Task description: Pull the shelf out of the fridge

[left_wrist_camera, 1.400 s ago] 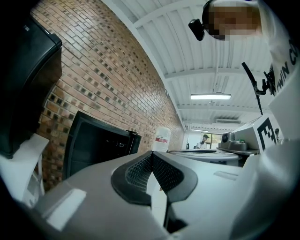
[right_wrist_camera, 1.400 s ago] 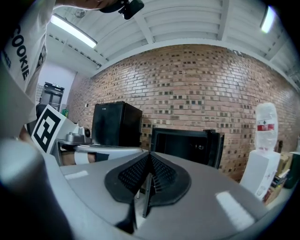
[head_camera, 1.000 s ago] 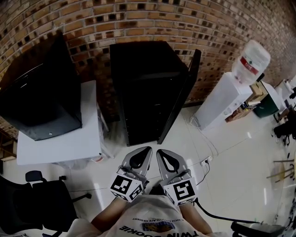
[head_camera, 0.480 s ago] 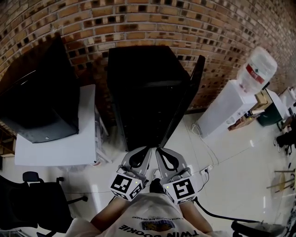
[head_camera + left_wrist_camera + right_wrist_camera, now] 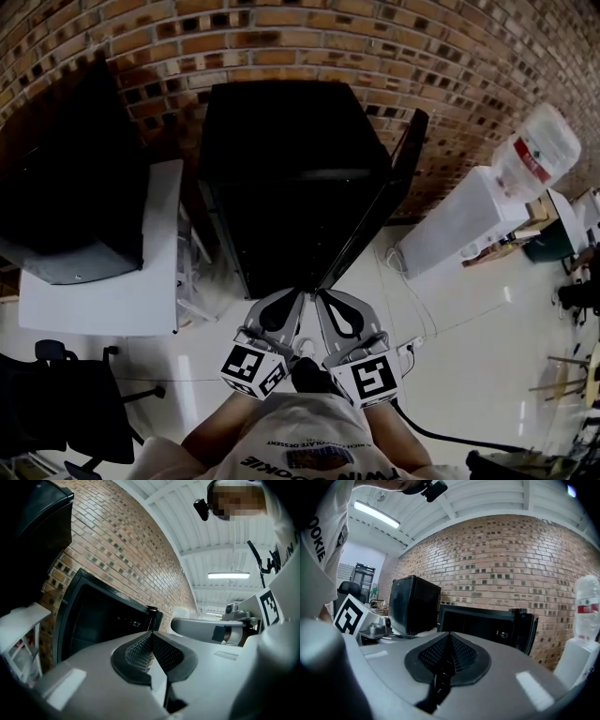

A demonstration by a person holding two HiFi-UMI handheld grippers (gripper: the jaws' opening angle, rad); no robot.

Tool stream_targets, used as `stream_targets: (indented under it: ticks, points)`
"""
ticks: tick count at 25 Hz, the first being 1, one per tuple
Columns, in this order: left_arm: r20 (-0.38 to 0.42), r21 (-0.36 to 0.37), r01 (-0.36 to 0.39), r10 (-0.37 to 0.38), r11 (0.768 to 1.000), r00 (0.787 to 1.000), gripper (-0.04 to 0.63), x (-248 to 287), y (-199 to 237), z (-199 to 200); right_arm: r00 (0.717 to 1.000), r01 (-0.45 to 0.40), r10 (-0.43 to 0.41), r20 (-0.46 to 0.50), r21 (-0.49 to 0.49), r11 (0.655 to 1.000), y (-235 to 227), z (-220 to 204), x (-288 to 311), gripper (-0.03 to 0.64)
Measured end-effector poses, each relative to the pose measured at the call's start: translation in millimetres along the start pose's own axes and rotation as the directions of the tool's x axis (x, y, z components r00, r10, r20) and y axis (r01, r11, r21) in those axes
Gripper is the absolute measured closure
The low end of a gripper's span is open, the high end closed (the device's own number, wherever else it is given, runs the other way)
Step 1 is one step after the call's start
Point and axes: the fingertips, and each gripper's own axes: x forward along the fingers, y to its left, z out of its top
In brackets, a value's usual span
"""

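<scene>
The black fridge (image 5: 281,141) stood on the floor (image 5: 469,328) against the brick wall (image 5: 281,37), straight ahead of the person. Its door (image 5: 380,220) was swung out to the right, so the front was free for reaching in. By the task, the shelf should be inside the fridge, but the inside was too dark in every view to make it out.

The left gripper (image 5: 296,294) and the right gripper (image 5: 319,294) were held side by side, close in front of the body. Both pointed at the open front of the fridge, short of it, and touched nothing. This posture seemed chosen so that the person would arrive square to the opening with both tools ready.

In the left gripper view the fingers (image 5: 138,649) were pressed together with nothing between them. In the right gripper view the fingers (image 5: 436,654) were also closed and empty. Most likely they were shut only because there was nothing yet to take. They would need to open before they could grip the front edge of the shelf.

A white bench (image 5: 103,300) with a black cabinet (image 5: 66,178) on it stood to the left of the fridge, and a water dispenser (image 5: 469,216) stood to the right, beyond the door. Both were off to the sides, so the way to the fridge was not blocked. The task seemed to be at its very beginning, with the approach not yet finished.
</scene>
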Motion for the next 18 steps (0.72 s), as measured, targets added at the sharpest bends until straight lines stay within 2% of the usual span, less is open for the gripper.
stream_targets:
  ticks: [4,9,14,18]
  points:
    - [0.025,-0.097,-0.004,0.007,0.995,1.000,0.593,16.3,14.3,-9.9,1.000,0.002,-0.002,-0.014,-0.006,1.000,-15.3,-9.7,5.8,0.612]
    - [0.045,-0.201,-0.048,0.059,0.978,0.997,0.577,33.2,41.8,-31.0,0.999,-0.003,0.003,-0.043,0.001,1.000,-29.5,-20.8,13.1,0.612]
    - [0.087,-0.347,-0.061,0.096,0.936,0.992,0.557,50.7,73.2,-50.2,0.999,-0.013,0.014,-0.043,0.017,1.000,-41.6,-28.2,23.4,0.612]
    - [0.095,-0.421,-0.090,0.142,0.903,0.985,0.541,65.8,104.5,-71.4,0.999,-0.026,0.027,-0.029,0.021,0.999,-48.9,-32.6,32.1,0.612]
